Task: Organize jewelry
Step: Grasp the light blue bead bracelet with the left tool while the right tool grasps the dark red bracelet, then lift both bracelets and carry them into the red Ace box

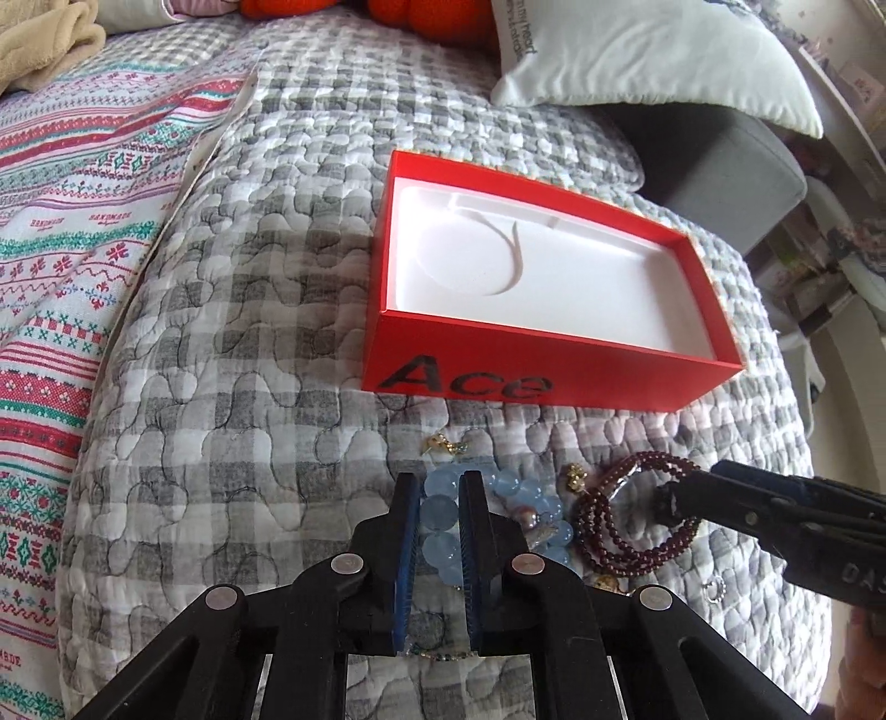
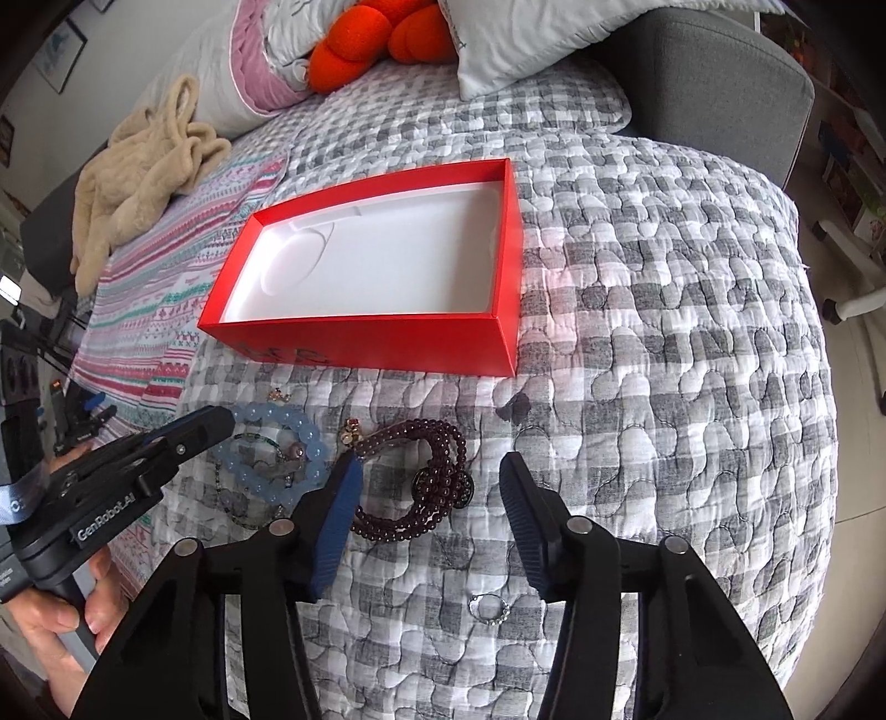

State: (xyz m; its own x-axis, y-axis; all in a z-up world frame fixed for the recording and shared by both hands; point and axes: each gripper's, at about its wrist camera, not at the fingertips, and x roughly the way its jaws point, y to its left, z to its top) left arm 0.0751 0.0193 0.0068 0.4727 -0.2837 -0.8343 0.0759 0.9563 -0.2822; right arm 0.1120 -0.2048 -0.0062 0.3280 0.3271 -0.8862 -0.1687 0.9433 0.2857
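Observation:
A red box [image 1: 498,365] with a white inner tray lies open on the grey checked quilt; it also shows in the right wrist view [image 2: 387,340]. In front of it lie a pale blue bead bracelet [image 1: 520,490] [image 2: 310,443], a dark red bead bracelet [image 1: 609,515] [image 2: 437,476], small gold pieces [image 1: 443,443] and a small silver ring [image 2: 490,608]. My left gripper [image 1: 437,487] is shut on the blue bracelet's beads. My right gripper [image 2: 429,487] is open, its fingers either side of the dark red bracelet.
A striped patterned blanket [image 1: 66,249] covers the left of the bed. A beige plush throw [image 2: 138,183], orange cushions [image 2: 382,44] and white pillows [image 1: 637,55] lie at the back. The bed edge drops off to the right, by a grey headboard [image 2: 720,77].

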